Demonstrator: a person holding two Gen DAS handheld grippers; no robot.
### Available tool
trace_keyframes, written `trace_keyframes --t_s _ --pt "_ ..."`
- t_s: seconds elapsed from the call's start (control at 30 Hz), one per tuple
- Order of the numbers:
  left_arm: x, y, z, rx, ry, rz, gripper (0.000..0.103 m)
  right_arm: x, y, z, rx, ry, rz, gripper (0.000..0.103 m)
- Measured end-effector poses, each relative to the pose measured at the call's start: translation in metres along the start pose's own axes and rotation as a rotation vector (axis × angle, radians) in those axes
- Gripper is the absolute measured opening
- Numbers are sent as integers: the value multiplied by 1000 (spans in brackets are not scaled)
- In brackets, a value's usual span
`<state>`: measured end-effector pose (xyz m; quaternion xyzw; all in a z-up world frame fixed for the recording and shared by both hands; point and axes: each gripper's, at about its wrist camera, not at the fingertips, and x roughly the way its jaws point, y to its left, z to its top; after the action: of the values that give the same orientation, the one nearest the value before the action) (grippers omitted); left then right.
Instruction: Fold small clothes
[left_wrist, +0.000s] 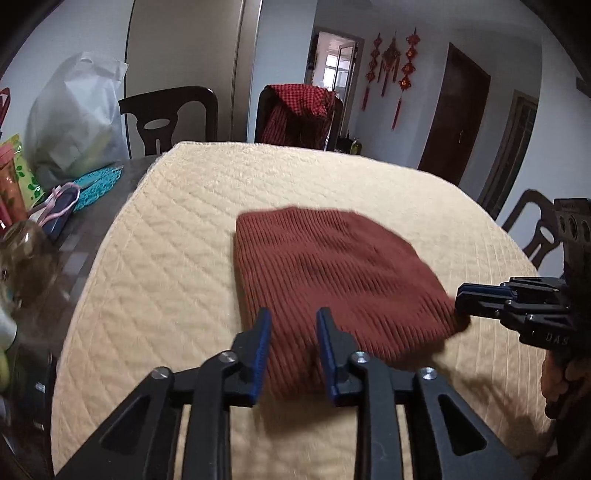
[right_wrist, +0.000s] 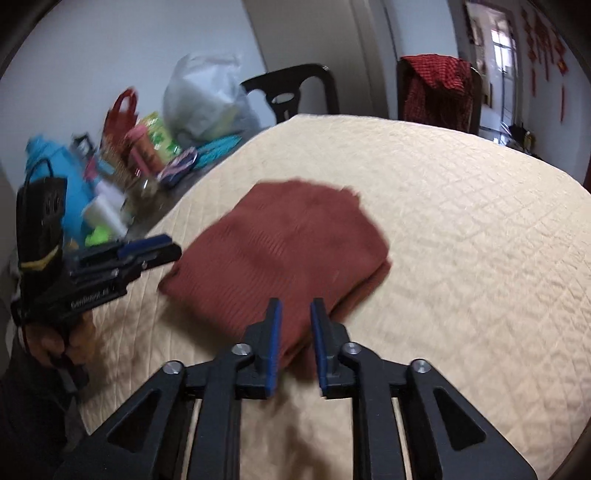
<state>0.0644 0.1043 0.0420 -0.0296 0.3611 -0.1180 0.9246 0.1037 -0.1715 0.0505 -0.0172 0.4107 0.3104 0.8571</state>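
A rust-red ribbed knit garment (left_wrist: 332, 273) lies folded into a compact block on the cream quilted cover (left_wrist: 166, 221); it also shows in the right wrist view (right_wrist: 284, 251). My left gripper (left_wrist: 293, 317) is open and empty, its fingers just above the garment's near edge. It shows from the side in the right wrist view (right_wrist: 166, 247), near the garment's left corner. My right gripper (right_wrist: 295, 308) is open and empty over the garment's near edge. It shows in the left wrist view (left_wrist: 461, 299) beside the garment's right corner.
Clutter stands on the dark table left of the cover: a grey plastic bag (left_wrist: 74, 122), a teal mesh item (left_wrist: 99, 184), a glass jar (left_wrist: 26, 258), bottles and a blue bag (right_wrist: 55, 177). Dark chairs (left_wrist: 170, 118) stand behind; one holds a red checked cloth (left_wrist: 299, 110).
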Motion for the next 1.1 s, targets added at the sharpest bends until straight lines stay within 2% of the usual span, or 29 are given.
trace_keyframes --t_s 0.13,0.2,0.47,0.53,0.67,0.8,1.1 --pt "21 -1 -12 -1 55 10 24 23 -4 -8 2 53 -49 11" --pt "27 -1 -12 6 53 9 24 24 -9 -7 11 51 -46 11" --pt "12 -3 -15 -1 51 34 24 -2 0 -14 3 17 -60 12" --pt "5 -4 -18 -8 44 43 24 -9 3 -20 -4 15 -77 15" --pt "-6 -9 -26 -8 35 64 32 -20 7 -33 -14 18 -99 17" --pt "-14 -15 -38 1 27 87 40 -31 8 -48 -16 10 -124 34" --pt "-2 -23 -53 16 82 104 45 -17 4 -66 -16 64 -154 35"
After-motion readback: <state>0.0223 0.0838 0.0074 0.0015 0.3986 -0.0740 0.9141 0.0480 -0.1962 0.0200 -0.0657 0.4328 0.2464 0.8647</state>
